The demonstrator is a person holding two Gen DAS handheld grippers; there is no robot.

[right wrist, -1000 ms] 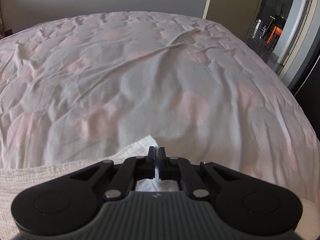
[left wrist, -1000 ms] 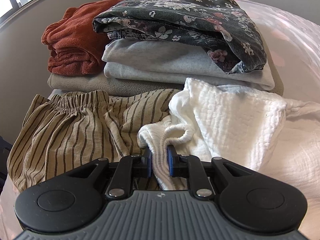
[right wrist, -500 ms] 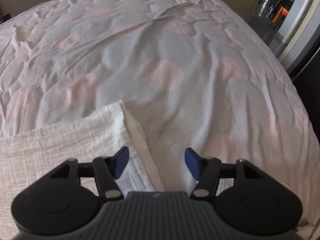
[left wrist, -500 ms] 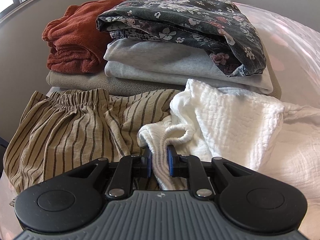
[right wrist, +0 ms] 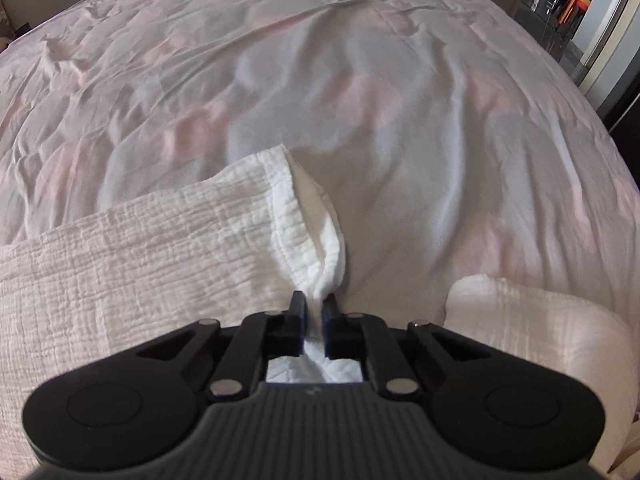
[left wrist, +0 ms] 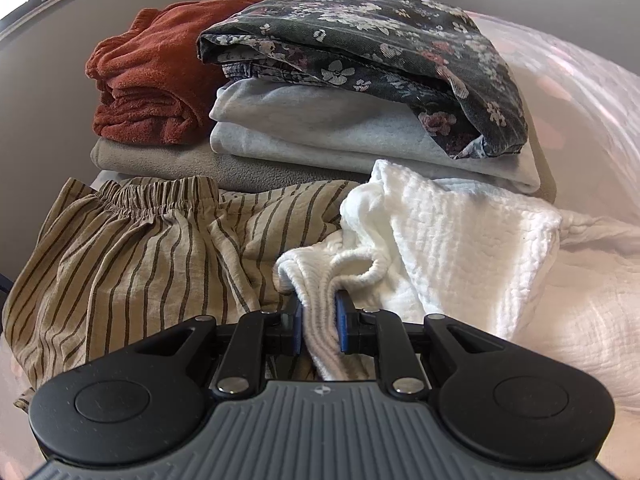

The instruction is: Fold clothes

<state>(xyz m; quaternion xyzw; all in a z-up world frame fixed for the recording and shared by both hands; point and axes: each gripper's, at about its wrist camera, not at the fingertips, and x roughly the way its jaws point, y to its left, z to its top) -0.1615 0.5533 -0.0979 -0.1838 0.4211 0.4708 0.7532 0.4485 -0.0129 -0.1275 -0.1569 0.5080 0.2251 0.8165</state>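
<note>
Left gripper and right gripper each clench the white crinkled cotton garment; only the left view shows five other garments.

Your right gripper, spread wide half a second ago beside the white crinkled garment, has now closed on its hemmed edge, bunching the fabric between the fingers.

Right gripper pinches the white garment's bunched edge.

The white crinkled garment lies rumpled on the bed. Its ribbed edge is bunched, one corner folded over.
</note>
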